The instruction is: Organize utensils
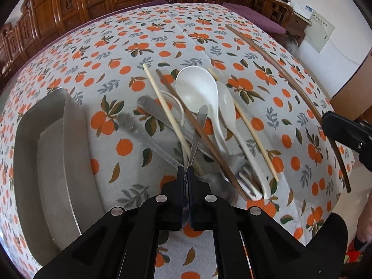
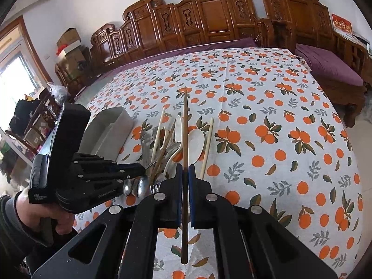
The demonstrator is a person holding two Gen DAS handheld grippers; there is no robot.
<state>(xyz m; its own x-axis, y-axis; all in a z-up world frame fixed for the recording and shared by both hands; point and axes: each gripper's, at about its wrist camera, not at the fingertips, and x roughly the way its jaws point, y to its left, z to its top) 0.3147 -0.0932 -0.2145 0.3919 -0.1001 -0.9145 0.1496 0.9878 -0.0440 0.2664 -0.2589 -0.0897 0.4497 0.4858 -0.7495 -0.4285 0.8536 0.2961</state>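
Observation:
My left gripper (image 1: 185, 171) is shut on the handle of a metal spoon (image 1: 197, 134), held above a pile of utensils: two white spoons (image 1: 197, 88), pale chopsticks (image 1: 162, 107), a brown chopstick (image 1: 204, 139), metal forks (image 1: 244, 176). My right gripper (image 2: 185, 169) is shut on a long brown chopstick (image 2: 185, 125), which also shows in the left wrist view (image 1: 290, 79). The left gripper shows at the left of the right wrist view (image 2: 137, 171). A metal tray (image 1: 53, 158) sits left of the pile.
The table carries an orange-patterned cloth (image 2: 279, 139). Carved wooden benches (image 2: 209, 23) with purple cushions stand behind the table. The tray also shows in the right wrist view (image 2: 109, 127). The table's right edge drops off near a wall.

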